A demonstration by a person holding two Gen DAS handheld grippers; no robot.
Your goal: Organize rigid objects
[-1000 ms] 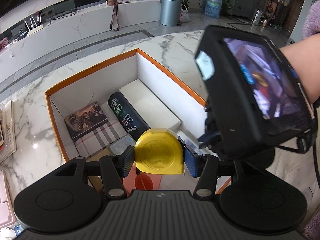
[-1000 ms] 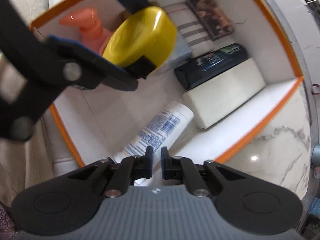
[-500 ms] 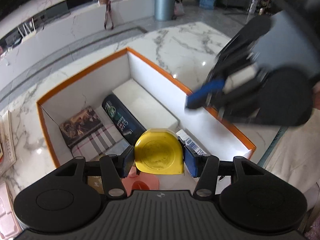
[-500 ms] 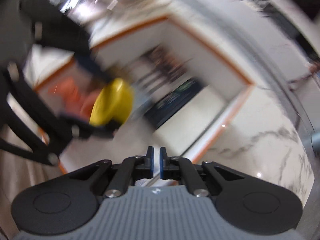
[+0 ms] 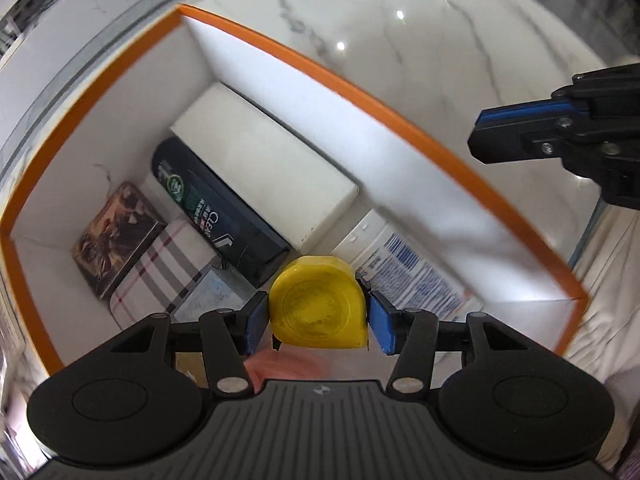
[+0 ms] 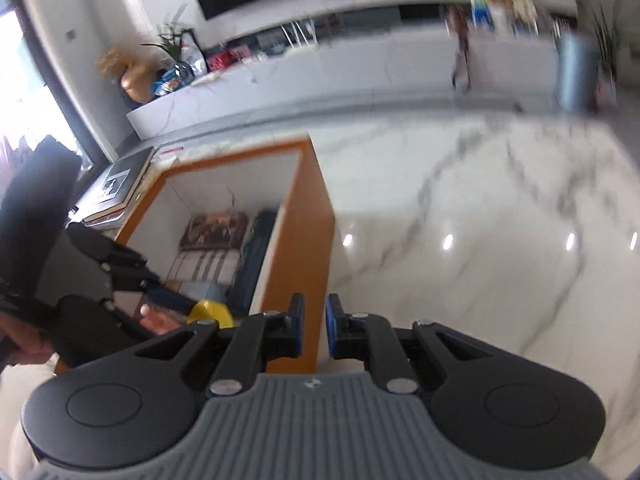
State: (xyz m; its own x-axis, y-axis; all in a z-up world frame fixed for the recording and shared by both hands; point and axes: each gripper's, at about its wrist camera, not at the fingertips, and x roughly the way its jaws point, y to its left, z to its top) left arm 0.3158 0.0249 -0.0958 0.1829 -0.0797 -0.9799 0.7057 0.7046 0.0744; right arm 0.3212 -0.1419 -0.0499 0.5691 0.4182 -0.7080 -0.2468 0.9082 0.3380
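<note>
I am working over the marble tabletop, where the orange-rimmed box is sitting so everything rigid can be packed in rows. Along its far wall the white block and the dark shampoo bottle are lying side by side, leaving room near the front. My left gripper is clamping the yellow tape measure flat-faced above that gap. My right gripper is holding nothing, its jaws having just been parting slightly, outside the box's right wall.

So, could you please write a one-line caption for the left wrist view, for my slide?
Left tongs holding a yellow tape measure above the orange-rimmed box, beside a dark Clear shampoo bottle.
</note>
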